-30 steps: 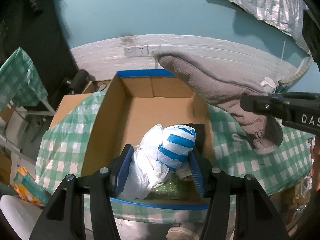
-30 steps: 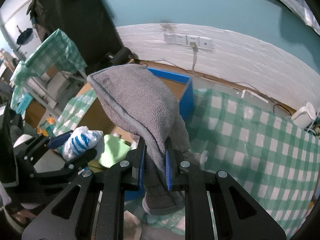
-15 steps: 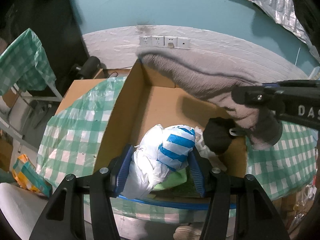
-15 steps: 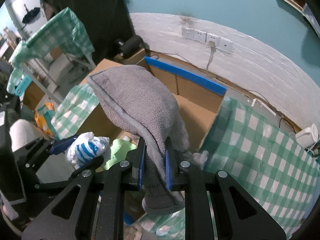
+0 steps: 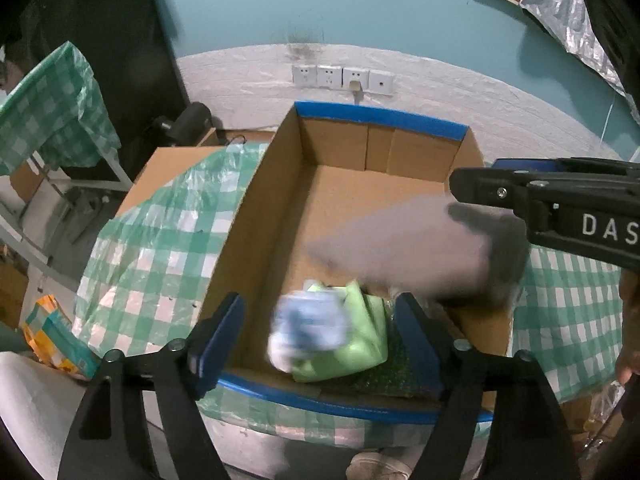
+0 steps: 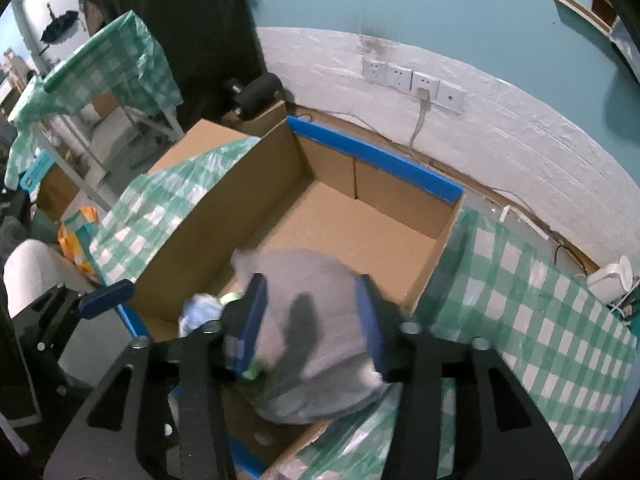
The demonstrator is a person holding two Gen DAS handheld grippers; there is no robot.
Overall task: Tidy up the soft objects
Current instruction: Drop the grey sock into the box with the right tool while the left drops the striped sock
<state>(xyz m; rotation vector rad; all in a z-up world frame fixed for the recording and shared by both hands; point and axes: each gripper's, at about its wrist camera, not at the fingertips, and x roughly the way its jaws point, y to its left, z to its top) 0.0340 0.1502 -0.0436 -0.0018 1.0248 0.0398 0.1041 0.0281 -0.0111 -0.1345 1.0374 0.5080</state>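
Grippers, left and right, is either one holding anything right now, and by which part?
Neither. The left gripper and right gripper are open; the striped bundle and grey towel are blurred over the cardboard box.

My left gripper (image 5: 320,340) had black triangular-cutout arms, silver screws and blue finger pads (image 5: 218,338). My right gripper (image 6: 310,324) matched it: black frame, blue pads, silver screws, white "DAS" lettering on its side.
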